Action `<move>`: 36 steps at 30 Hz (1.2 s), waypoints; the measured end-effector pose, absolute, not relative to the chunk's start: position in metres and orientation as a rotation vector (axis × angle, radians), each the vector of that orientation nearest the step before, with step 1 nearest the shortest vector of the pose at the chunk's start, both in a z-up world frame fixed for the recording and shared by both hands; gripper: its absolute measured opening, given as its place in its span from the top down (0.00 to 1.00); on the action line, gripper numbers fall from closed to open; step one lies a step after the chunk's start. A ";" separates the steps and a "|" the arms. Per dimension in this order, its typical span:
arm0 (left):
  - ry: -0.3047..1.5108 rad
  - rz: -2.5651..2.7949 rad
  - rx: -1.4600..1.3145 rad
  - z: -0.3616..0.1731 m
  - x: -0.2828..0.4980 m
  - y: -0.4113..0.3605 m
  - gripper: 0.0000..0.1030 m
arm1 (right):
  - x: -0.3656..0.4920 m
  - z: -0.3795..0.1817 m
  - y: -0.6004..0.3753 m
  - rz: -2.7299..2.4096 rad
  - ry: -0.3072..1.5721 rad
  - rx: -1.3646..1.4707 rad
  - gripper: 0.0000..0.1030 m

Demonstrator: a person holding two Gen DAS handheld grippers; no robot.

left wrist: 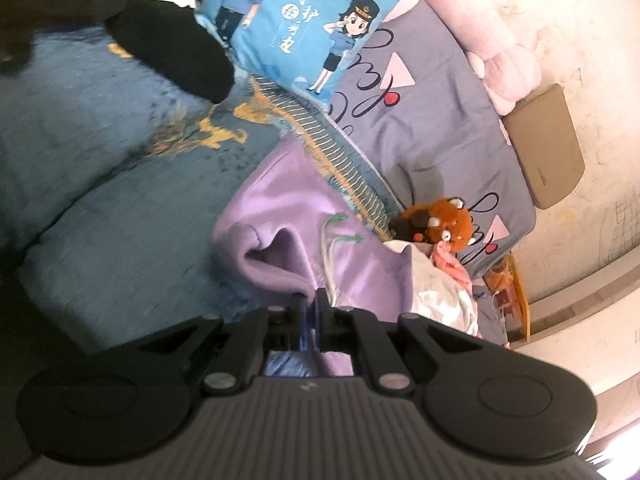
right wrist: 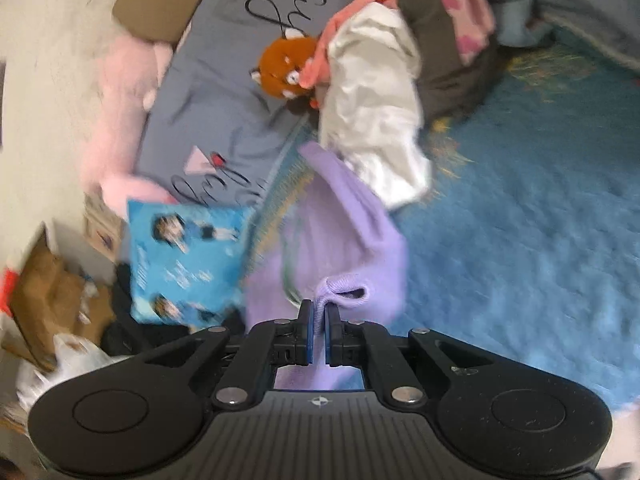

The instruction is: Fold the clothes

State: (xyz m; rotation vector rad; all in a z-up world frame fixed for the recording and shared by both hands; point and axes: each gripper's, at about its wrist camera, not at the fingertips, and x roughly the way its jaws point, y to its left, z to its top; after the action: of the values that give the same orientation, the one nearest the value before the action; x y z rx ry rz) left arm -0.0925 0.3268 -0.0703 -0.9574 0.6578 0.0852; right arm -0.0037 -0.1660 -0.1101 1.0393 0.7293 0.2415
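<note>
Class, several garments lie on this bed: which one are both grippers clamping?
The lilac sweater: left gripper and right gripper pinch it; the white garment lies untouched.

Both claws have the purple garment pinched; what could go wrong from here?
The left claw and right claw each pinch only a small bunched edge of the lilac knit sweatshirt, so it may slip free. The crumpled white shirt lies against it and could be dragged along.

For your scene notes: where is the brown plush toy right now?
In both views the plush toy lies on the grey sheet, beside the white garment.
</note>
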 end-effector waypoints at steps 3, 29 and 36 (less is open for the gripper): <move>0.659 0.103 -0.945 -0.066 -0.052 0.332 0.97 | 0.039 -0.101 -0.162 0.255 0.713 1.086 0.95; 0.796 0.216 -0.734 -0.135 0.283 0.367 0.96 | 0.305 -0.106 -0.093 0.011 0.705 0.710 0.96; 0.818 0.242 -0.739 -0.156 0.308 0.364 0.93 | 0.342 -0.119 -0.095 0.012 0.765 0.698 0.88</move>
State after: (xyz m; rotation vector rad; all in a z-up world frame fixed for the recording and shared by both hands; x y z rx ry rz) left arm 0.3077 0.3642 -0.1564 -0.7385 0.8178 0.2418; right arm 0.3416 -0.0952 -0.1191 0.6983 0.7652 0.0120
